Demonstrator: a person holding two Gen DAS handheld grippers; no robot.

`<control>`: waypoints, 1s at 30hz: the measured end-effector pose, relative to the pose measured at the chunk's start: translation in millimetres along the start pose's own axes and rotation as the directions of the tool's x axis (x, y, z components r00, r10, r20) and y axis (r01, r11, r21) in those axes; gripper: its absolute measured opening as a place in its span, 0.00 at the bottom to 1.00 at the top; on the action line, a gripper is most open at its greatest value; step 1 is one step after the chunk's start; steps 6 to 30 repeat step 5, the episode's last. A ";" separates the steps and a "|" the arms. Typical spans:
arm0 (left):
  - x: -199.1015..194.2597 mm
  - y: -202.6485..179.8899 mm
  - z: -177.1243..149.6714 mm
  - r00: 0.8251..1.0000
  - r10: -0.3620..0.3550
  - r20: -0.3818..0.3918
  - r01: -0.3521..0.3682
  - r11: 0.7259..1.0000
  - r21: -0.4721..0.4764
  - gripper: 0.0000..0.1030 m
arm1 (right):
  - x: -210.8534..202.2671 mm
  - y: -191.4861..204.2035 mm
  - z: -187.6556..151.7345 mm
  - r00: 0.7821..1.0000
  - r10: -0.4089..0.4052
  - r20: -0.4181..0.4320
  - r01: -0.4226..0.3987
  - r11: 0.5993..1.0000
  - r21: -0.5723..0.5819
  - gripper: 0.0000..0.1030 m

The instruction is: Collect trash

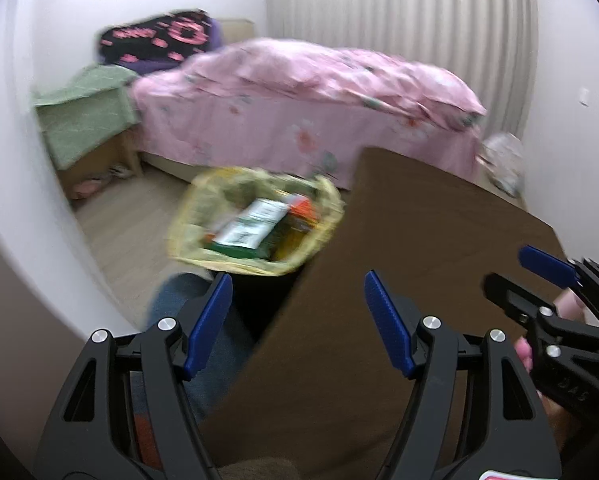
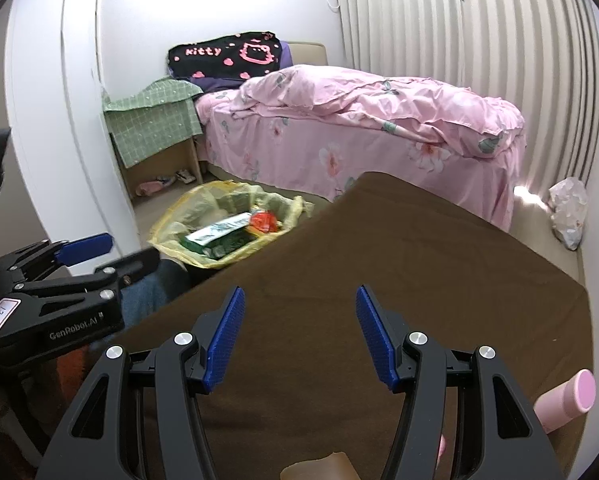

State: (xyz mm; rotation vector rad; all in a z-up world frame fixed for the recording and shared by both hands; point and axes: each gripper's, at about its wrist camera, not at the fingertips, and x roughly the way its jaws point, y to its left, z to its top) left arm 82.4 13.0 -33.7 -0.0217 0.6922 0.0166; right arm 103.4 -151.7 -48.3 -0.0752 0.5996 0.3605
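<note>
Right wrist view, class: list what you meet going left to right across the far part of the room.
Green checked cloth → yellow trash bag → pink bed → white crumpled bag on the floor by the curtain.

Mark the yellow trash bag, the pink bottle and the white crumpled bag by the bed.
yellow trash bag (image 2: 167, 224): right wrist view, left rim.
pink bottle (image 2: 559, 408): right wrist view, body.
white crumpled bag (image 2: 569, 212): right wrist view, middle.

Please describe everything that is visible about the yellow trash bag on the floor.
The yellow trash bag is thin, see-through plastic, crumpled, with its mouth wide open and the rim folded outward. It sits on the pale floor between the brown table and the pink bed. Inside lie a green-and-white flat box and an orange-red wrapper. Neither gripper touches it.
</note>
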 end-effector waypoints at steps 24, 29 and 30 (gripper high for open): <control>60.1 -42.1 -1.3 0.983 -0.100 -0.153 0.117 0.987 0.109 0.71 | 21.9 -74.2 -18.4 0.996 -0.037 -0.084 0.048 0.990 0.129 0.59; 60.1 -42.1 -1.3 0.983 -0.100 -0.153 0.117 0.987 0.109 0.71 | 21.9 -74.2 -18.4 0.996 -0.037 -0.084 0.048 0.990 0.129 0.59; 60.1 -42.1 -1.3 0.983 -0.100 -0.153 0.117 0.987 0.109 0.71 | 21.9 -74.2 -18.4 0.996 -0.037 -0.084 0.048 0.990 0.129 0.59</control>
